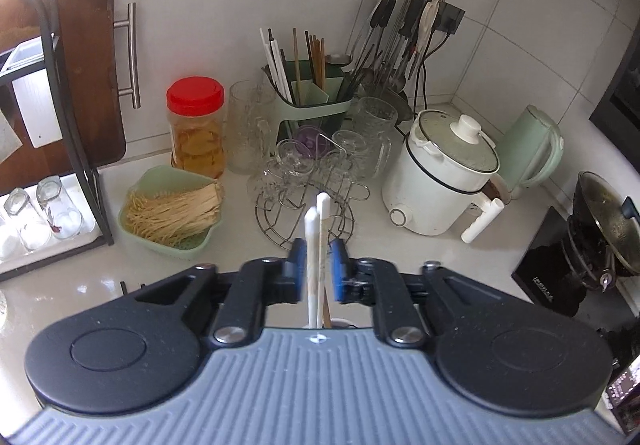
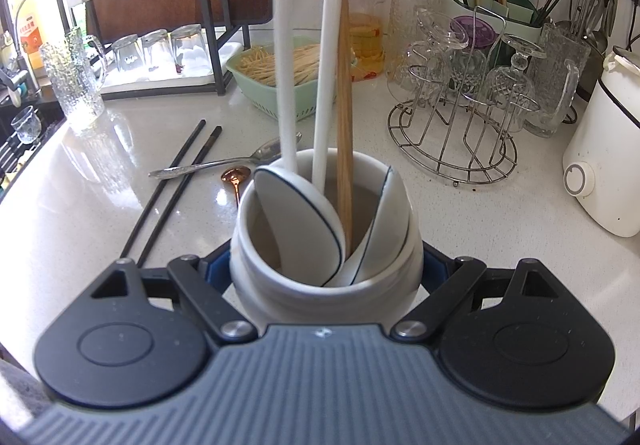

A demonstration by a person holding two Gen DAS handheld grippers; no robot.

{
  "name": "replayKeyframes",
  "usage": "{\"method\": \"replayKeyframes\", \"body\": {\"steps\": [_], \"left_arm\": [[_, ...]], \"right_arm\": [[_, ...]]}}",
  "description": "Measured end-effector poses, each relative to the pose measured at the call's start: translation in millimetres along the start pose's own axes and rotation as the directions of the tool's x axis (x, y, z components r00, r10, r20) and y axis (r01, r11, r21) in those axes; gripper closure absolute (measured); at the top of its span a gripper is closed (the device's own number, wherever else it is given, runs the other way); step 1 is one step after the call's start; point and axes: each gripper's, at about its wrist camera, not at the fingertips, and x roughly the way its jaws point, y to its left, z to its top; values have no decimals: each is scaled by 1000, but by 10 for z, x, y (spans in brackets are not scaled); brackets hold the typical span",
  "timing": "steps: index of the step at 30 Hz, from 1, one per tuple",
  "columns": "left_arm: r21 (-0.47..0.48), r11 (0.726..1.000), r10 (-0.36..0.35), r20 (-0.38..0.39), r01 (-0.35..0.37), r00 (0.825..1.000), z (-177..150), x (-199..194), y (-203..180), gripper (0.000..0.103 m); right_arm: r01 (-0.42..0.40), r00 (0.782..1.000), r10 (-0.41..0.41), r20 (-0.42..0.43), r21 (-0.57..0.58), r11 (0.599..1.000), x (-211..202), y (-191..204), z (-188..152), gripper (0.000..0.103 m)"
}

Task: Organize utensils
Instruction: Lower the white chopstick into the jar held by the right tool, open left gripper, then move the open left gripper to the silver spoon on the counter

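Right now right gripper [image 2: 326,269] jaws clamp the white ceramic holder [image 2: 326,285]: heavy, glazed, slippery, so grip low on its body. Left gripper [image 1: 316,269] jaws sit slack around two white chopsticks [image 1: 314,245], stiff and light. Black chopsticks [image 2: 172,193] and spoons [image 2: 224,165] lie on the surface at 10 o'clock of the holder.

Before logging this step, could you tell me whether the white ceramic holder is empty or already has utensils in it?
Not empty: the white ceramic holder contains two white spoons and wooden chopsticks, all standing upright.
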Motion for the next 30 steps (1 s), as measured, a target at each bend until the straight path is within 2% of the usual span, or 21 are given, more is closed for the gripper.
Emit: {"method": "replayKeyframes", "body": {"steps": [1,3,9,18,30], "left_arm": [[-7,1000,-1,7,1,1000,-6,-28,9,66],[-5,1000,0,17,0,1000,-23,-87,13,62],[-25,1000,15,26,-14,1000,-135,-197,87,61],[-97,991,85,-53,-90,995,-441,-111,331,61],[-129,977,151,-155,-171,976,-761,-3,650,61]], "right_arm": [[0,1000,0,0,0,1000,-1,1,0,12],[0,1000,0,-1,-1,1000,0,0,0,12],[0,1000,0,0,1,1000,-2,-3,-2,12],[7,1000,-7,3,15,1000,-12,4,-9,12],[15,1000,-15,2,28,1000,-3,8,-5,12]]}}
